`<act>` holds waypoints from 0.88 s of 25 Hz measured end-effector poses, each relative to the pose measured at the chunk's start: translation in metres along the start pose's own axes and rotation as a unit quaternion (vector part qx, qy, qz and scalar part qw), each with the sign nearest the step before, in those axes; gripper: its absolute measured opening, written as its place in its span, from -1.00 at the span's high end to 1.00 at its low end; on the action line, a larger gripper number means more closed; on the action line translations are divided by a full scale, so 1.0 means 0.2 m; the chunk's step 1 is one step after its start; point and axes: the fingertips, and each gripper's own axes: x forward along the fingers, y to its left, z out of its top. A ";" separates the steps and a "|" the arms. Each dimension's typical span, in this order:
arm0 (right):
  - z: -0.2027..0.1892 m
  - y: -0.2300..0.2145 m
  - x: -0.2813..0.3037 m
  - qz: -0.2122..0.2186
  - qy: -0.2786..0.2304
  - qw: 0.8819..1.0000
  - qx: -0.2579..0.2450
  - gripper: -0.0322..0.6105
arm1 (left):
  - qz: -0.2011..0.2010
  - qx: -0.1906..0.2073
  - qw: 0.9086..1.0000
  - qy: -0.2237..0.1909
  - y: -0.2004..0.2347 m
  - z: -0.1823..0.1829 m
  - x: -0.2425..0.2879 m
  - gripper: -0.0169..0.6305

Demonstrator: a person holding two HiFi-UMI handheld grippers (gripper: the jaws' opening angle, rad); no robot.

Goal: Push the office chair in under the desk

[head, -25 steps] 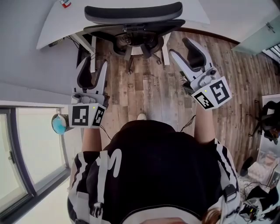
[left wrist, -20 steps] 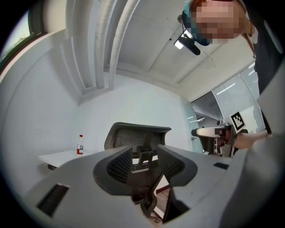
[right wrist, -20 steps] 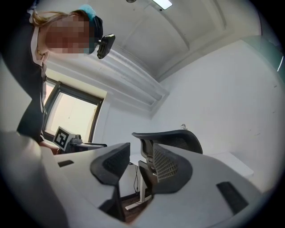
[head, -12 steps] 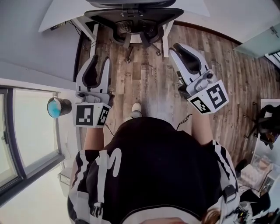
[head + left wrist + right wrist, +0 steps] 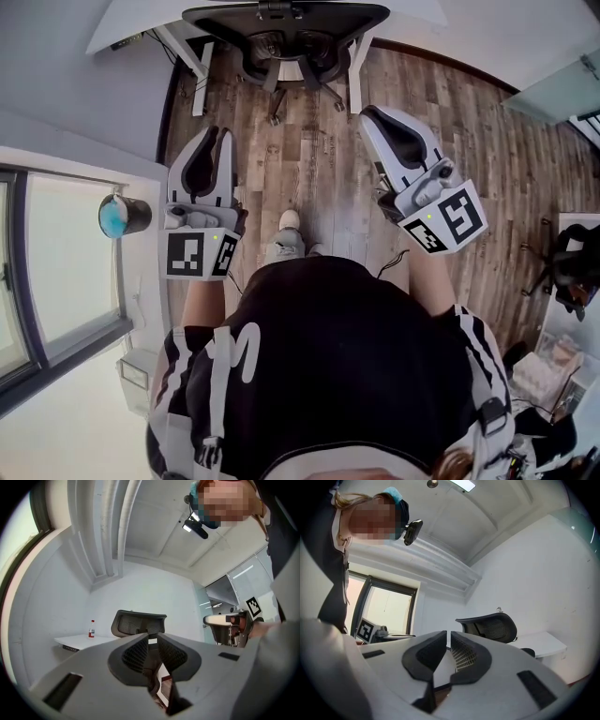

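Note:
The black office chair (image 5: 286,19) stands tucked under the white desk (image 5: 117,28) at the top of the head view, only its seat edge and wheeled base showing. Both grippers hang over the wood floor, well short of the chair and touching nothing. My left gripper (image 5: 217,134) is closing, its tips almost together with nothing between them. My right gripper (image 5: 373,114) is closing too, also empty. In the left gripper view the chair's mesh backrest (image 5: 138,622) rises beyond the jaws; in the right gripper view the backrest (image 5: 490,626) stands ahead, beside the desk (image 5: 541,644).
A dark bin with a blue liner (image 5: 122,216) stands by the window wall on the left. White desk legs (image 5: 356,80) flank the chair's base. A small bottle (image 5: 92,629) stands on the desk. The person's shoe (image 5: 289,225) is on the floor between the grippers.
Both grippers' jaws have come together from wide open. The chair and desk have slid toward the top of the view as the person stepped back from them.

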 end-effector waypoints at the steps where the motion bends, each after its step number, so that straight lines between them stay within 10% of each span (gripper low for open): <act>1: 0.00 0.01 -0.01 0.003 0.001 1.000 0.000 0.79 | 0.002 0.000 1.000 0.001 -0.01 0.00 -0.01 0.76; 22: -0.05 0.14 -0.04 0.020 0.018 1.000 -0.002 0.87 | 0.016 -0.005 1.000 0.007 -0.07 -0.02 -0.12 0.92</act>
